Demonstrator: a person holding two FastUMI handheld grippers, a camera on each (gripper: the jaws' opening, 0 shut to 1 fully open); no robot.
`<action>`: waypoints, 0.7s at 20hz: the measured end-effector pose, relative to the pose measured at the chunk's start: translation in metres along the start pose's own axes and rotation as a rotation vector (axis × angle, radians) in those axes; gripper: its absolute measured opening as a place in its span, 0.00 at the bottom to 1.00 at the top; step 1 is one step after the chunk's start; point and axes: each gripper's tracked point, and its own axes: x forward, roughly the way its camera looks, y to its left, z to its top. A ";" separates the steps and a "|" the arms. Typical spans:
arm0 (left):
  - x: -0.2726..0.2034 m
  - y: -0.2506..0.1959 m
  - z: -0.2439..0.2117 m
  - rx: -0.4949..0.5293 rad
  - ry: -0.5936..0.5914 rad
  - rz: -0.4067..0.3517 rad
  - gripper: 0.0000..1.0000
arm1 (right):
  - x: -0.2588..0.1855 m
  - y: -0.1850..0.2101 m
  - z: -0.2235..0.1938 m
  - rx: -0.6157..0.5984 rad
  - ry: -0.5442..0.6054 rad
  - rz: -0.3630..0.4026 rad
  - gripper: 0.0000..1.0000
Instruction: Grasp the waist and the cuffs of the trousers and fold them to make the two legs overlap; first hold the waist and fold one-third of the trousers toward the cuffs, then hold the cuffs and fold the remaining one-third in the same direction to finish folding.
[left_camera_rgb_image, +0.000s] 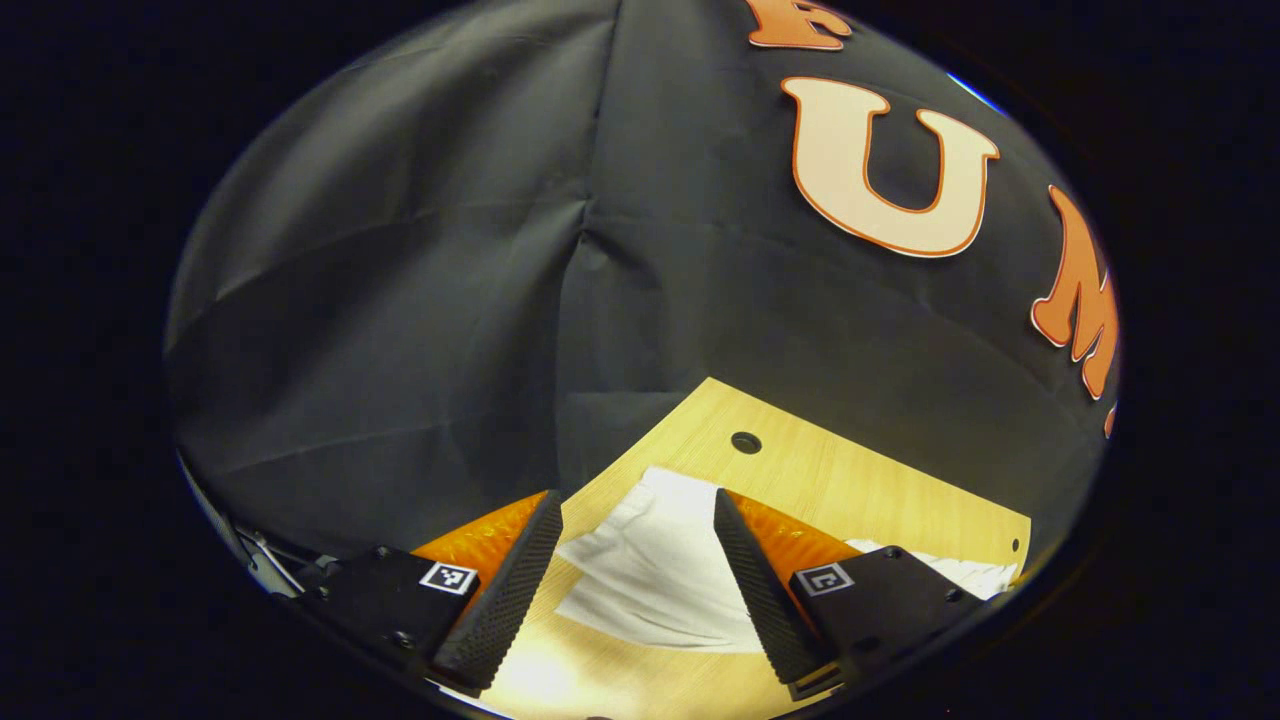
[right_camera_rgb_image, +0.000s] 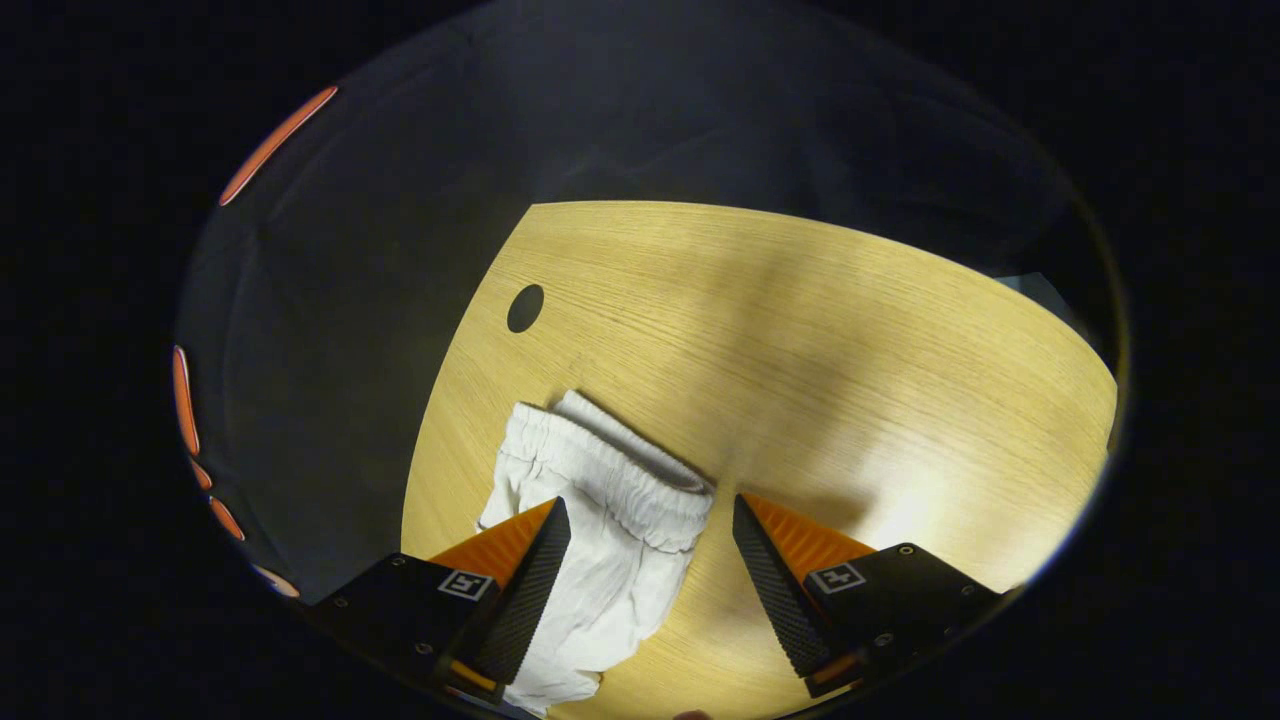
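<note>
no legible text, coded square markers (unreadable) on claws

A: The trousers are plain white, no print. At the elastic waist, just ahead of the right gripper, the gathers make fine ribbed lines.

B: Same white in the left gripper view, where the cloth lies between the left gripper fingers. The table?

A: Light yellow-tan wood with thin straight grain lines. One dark round hole ahead and left of the right gripper.

B: The hole reads black from the left one too. Booth wall: plain black cloth.
</note>
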 end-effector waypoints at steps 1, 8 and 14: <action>0.001 0.000 -0.001 -0.008 0.004 0.015 1.00 | 0.004 0.000 0.001 0.004 0.002 -0.006 0.99; 0.006 -0.005 0.006 -0.066 0.023 0.062 1.00 | 0.016 -0.003 0.001 -0.017 0.016 -0.009 0.63; 0.006 -0.007 0.003 -0.021 0.006 0.029 1.00 | -0.007 0.025 0.007 -0.093 -0.077 0.068 0.05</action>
